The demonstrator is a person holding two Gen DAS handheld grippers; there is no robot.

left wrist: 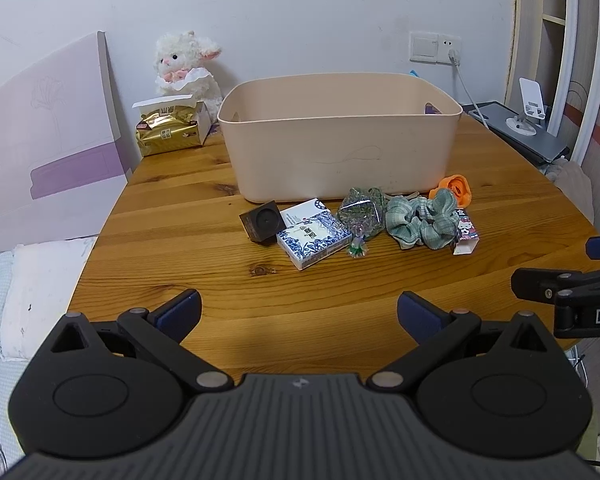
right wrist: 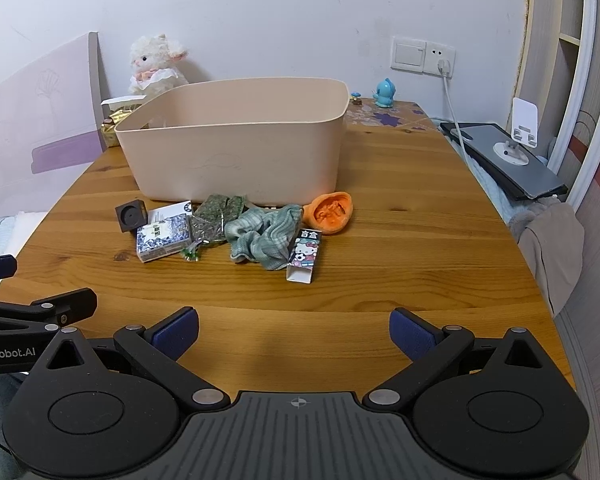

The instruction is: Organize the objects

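A beige bin (left wrist: 340, 148) (right wrist: 236, 152) stands on the wooden table. In front of it lie a dark cube (left wrist: 261, 222) (right wrist: 130, 214), a blue-and-white box (left wrist: 314, 240) (right wrist: 163, 238), a green foil packet (left wrist: 362, 212) (right wrist: 214, 216), a green plaid scrunchie (left wrist: 422, 220) (right wrist: 262, 236), an orange piece (left wrist: 454, 188) (right wrist: 332, 212) and a Hello Kitty box (left wrist: 465, 234) (right wrist: 305, 254). My left gripper (left wrist: 299, 314) is open and empty, near the front edge. My right gripper (right wrist: 294, 334) is open and empty, to its right.
A plush lamb (left wrist: 186, 66) and a gold tissue pack (left wrist: 170, 132) stand at the back left. A laptop with a phone stand (right wrist: 508, 156) lies right of the table. A blue figurine (right wrist: 385, 94) stands at the back. A cable (right wrist: 454, 120) hangs from the wall socket.
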